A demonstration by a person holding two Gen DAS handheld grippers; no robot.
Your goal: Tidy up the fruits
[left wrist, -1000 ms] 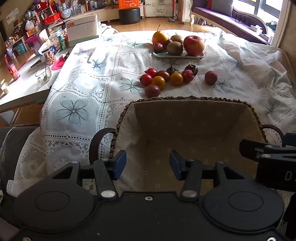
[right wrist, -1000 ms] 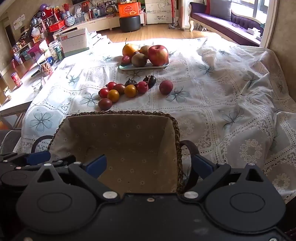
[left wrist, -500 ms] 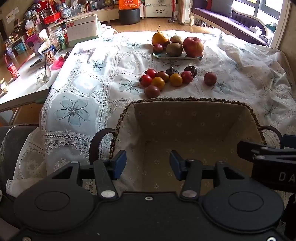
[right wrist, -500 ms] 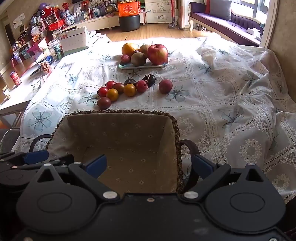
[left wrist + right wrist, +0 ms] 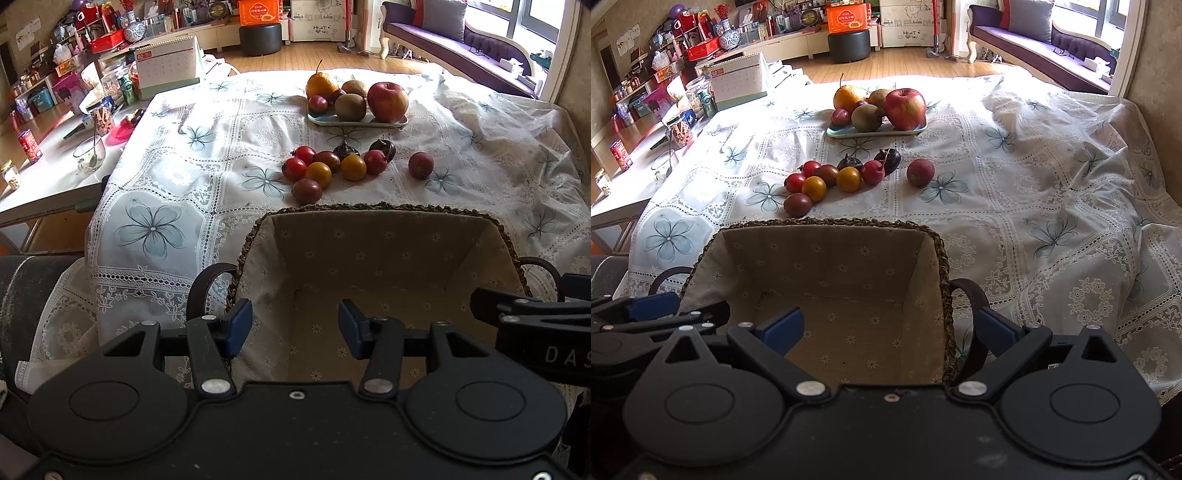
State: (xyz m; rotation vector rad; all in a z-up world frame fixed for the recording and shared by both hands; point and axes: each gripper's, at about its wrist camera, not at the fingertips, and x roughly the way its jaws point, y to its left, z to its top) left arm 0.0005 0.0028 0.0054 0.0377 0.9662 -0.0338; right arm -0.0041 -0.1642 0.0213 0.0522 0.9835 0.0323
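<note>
Since the lined basket (image 5: 376, 258) shows only bare cloth inside, nothing appears sorted yet and the whole job looks to lie ahead. It sits at the near edge of the tabletop (image 5: 1052, 192), directly ahead of both tools. Beyond its far rim, a cluster of small fruits (image 5: 827, 181) lies loose on the lace cloth, with one reddish fruit (image 5: 920, 172) a little apart to the right. Farther back, a tray (image 5: 846, 133) carries an apple (image 5: 905, 108), a kiwi and other fruit. Left tool (image 5: 294, 328) hangs half open over the basket's left side, holding nothing. Right tool (image 5: 888, 330) is spread wide, straddling the basket's right wall, also holding nothing
</note>
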